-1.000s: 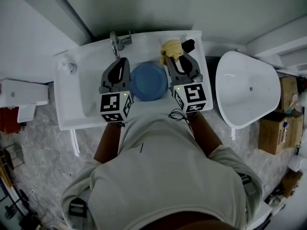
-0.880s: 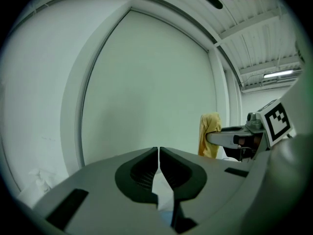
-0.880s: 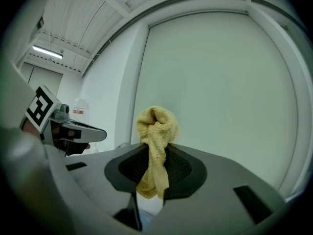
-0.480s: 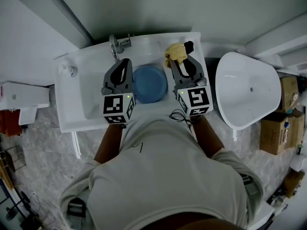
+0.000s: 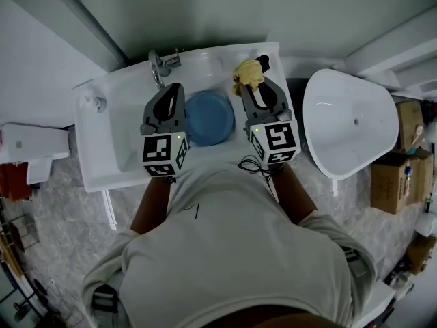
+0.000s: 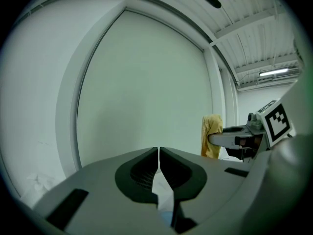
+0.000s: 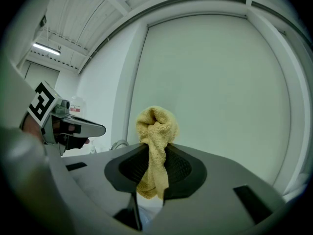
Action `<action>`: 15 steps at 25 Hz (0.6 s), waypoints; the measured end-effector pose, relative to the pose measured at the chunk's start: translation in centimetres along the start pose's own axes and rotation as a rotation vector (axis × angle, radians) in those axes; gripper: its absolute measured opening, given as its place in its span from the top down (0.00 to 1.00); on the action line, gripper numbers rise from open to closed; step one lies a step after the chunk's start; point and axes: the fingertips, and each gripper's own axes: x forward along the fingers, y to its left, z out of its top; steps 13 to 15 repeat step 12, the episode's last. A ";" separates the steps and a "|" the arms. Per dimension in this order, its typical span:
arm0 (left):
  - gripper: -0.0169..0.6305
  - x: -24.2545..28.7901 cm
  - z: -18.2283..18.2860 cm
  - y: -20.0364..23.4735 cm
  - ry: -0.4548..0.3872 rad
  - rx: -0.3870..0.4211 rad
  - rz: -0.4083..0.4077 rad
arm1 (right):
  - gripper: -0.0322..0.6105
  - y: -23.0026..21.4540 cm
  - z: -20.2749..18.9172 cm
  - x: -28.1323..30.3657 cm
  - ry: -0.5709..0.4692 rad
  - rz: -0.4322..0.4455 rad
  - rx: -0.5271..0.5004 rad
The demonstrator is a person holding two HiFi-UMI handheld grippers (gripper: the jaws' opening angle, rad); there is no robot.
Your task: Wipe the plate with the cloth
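A round blue plate (image 5: pixel 210 118) lies in the white sink (image 5: pixel 123 139), between my two grippers. My left gripper (image 5: pixel 176 87) hovers at the plate's left edge, and in the left gripper view its jaws (image 6: pixel 159 153) are shut with nothing between them. Over the plate's right edge, my right gripper (image 5: pixel 248 82) is shut on a bunched yellow cloth (image 5: pixel 246 72). The cloth (image 7: pixel 155 146) sticks up and hangs down between the pads in the right gripper view. Both grippers point toward the wall, almost level. The cloth (image 6: pixel 211 135) also shows from the left gripper view.
A chrome faucet (image 5: pixel 158 65) stands at the sink's back edge, just beyond the left gripper. A soap dispenser (image 5: pixel 93 102) sits at the sink's left corner. A white tub (image 5: pixel 351 125) stands to the right, with cardboard boxes (image 5: pixel 401 173) past it.
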 end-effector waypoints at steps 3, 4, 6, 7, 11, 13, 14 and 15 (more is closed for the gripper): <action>0.93 0.0 0.0 -0.4 0.008 0.001 -0.005 | 0.82 -0.3 -0.3 -0.4 0.006 -0.008 0.005; 0.93 0.0 -0.1 -0.5 0.011 0.002 -0.008 | 0.82 -0.4 -0.3 -0.5 0.007 -0.010 0.007; 0.93 0.0 -0.2 -0.7 0.014 0.002 -0.014 | 0.82 -0.5 -0.4 -0.8 0.005 -0.014 0.010; 0.93 -0.1 -0.2 -0.9 0.014 0.002 -0.016 | 0.82 -0.5 -0.4 -0.9 0.004 -0.016 0.010; 0.93 0.0 -0.6 -1.6 0.017 0.006 -0.017 | 0.82 -1.1 -0.8 -1.6 -0.002 -0.022 0.008; 0.93 0.0 -0.7 -1.7 0.018 0.008 -0.017 | 0.82 -1.3 -1.0 -1.7 -0.003 -0.024 0.008; 0.93 0.0 -0.7 -1.7 0.018 0.008 -0.017 | 0.82 -1.3 -1.0 -1.7 -0.003 -0.024 0.008; 0.93 0.0 -0.7 -1.7 0.018 0.008 -0.017 | 0.82 -1.3 -1.0 -1.7 -0.003 -0.024 0.008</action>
